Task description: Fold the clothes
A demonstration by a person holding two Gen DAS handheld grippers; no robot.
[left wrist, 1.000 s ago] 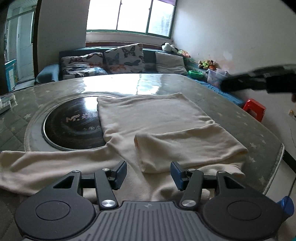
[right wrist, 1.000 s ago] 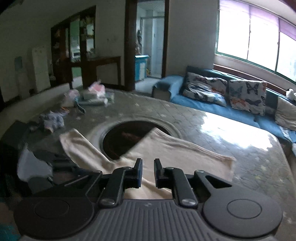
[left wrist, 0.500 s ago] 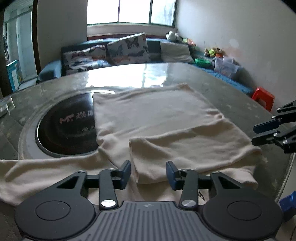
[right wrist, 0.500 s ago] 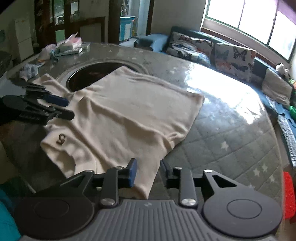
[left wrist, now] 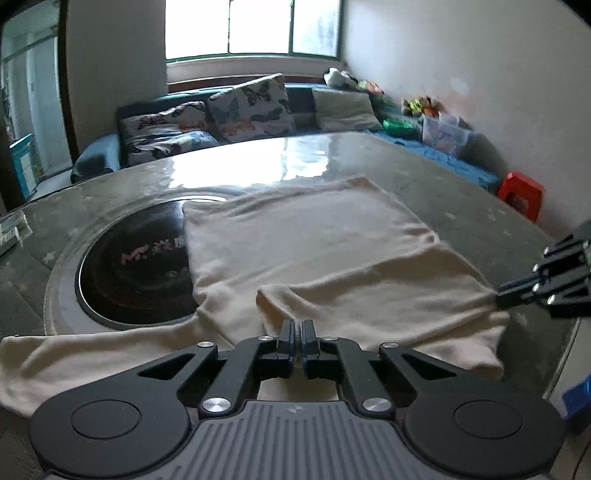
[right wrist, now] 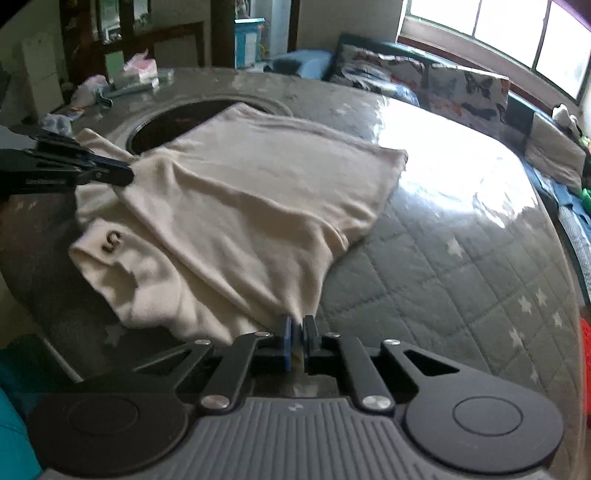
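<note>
Left wrist: claw hiding sweater edge

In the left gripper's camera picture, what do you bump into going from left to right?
Round black glass cooktop → cream knit sweater → black right gripper pinching the sweater's edge → little red plastic stool.

A round bench with a quilted, star-patterned grey cover under glossy film carried a recessed black circular hob near its centre. Behind it stood a blue sofa bearing butterfly-print cushions and a plain grey cushion, beneath a bright window. A red stool stood by the white wall, near a clear storage box and soft toys. Loose packets and tissues lay at the bench's far edge; a dark wooden cabinet stood beyond.
</note>
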